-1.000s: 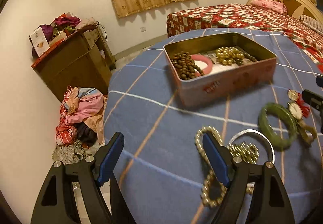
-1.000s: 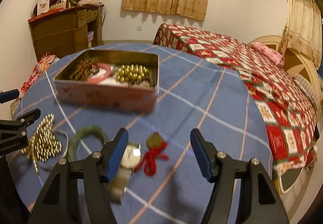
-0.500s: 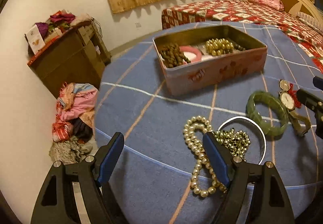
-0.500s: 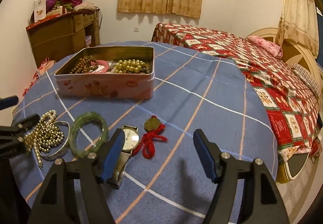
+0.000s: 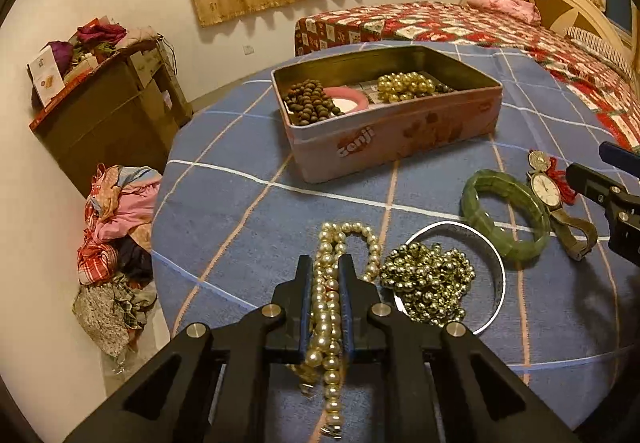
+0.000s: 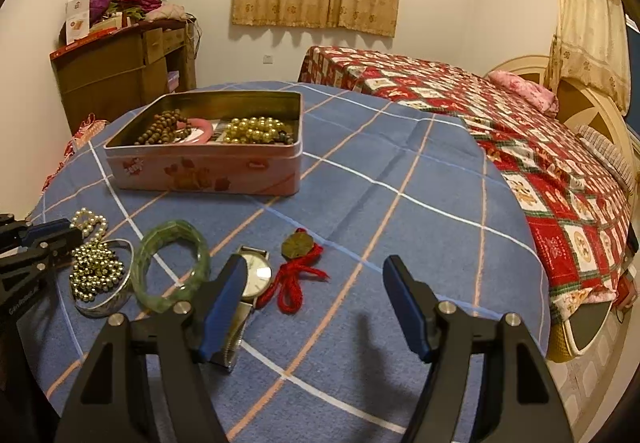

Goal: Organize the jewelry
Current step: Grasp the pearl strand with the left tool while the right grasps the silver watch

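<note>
Here, left gripper (image 5: 325, 275) jaws closing on pearl necklace (image 5: 334, 243), seemingly gripped

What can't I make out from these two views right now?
- Pearl necklace: left view, its lower end runs behind the closing left gripper; clasp blurred.
- Watch: right view, strap partly behind a right gripper finger.
- Tin: both views, floor hidden under beads and near wall.
- Pendant: markings too small.

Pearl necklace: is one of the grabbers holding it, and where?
Yes. The left gripper is closing its fingers on the pearl necklace, across the doubled strands partway along. The right gripper holds nothing.
</note>
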